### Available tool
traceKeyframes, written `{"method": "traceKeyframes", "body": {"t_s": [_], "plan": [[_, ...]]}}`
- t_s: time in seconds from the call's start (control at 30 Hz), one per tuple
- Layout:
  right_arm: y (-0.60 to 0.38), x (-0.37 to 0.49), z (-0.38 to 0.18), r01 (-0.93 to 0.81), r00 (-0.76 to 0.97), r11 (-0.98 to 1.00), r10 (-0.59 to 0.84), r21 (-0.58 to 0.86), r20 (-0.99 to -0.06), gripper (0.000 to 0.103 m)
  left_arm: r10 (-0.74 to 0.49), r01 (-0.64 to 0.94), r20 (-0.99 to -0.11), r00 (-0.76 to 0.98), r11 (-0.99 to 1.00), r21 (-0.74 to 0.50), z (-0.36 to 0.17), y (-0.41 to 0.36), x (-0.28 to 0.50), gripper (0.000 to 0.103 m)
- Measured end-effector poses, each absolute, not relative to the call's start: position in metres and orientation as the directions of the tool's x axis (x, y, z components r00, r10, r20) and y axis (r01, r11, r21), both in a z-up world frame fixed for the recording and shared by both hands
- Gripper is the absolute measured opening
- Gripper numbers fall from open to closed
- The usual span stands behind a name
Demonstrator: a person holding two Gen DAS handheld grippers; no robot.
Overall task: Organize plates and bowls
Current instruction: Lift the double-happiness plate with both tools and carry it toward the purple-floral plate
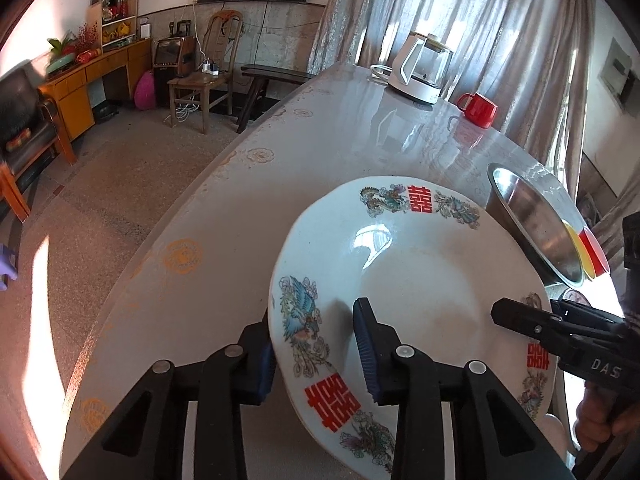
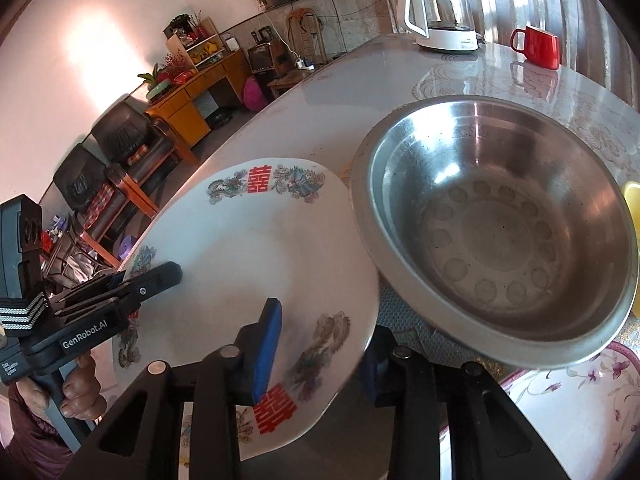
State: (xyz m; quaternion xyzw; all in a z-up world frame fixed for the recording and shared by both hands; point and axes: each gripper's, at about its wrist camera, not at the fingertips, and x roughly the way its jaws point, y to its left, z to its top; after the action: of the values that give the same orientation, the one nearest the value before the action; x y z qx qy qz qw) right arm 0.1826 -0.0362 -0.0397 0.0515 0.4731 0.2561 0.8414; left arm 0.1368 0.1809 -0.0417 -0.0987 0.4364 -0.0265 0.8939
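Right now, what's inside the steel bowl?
Nothing: the steel bowl shows a bare bottom with a ring of stamped dimples. Its near rim hides part of the mat beneath, and the plate overlaps its left edge.

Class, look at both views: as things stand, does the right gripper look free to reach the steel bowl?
Probably not yet. The right gripper straddles the plate rim, like the left gripper. The steel bowl sits just beyond, unobstructed.
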Motion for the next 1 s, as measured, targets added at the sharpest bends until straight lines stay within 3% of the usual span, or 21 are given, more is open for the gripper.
{"method": "traceKeyframes", "body": {"t_s": [0.27,0.7,1.0], "plan": [[-0.031,0.186,-0.044,-0.393,0.405,0.860,0.479,0.325,-0.779,0.037,-0.100,-0.077,-0.786,0.610,0.980,-0.185,-0.042,0.179,0.145,0.037],[-0.039,0.166,-0.035,-0.438,0.405,0.819,0.549,0.372,-0.731,0.035,-0.138,0.003,-0.746,0.652,0.984,-0.179,-0.030,0.176,0.116,0.037],[-0.022,0.167,-0.036,-0.446,0.428,0.845,0.492,0.297,-0.758,0.033,-0.134,-0.006,-0.748,0.650,0.983,-0.182,-0.040,0.175,0.123,0.038]]}}
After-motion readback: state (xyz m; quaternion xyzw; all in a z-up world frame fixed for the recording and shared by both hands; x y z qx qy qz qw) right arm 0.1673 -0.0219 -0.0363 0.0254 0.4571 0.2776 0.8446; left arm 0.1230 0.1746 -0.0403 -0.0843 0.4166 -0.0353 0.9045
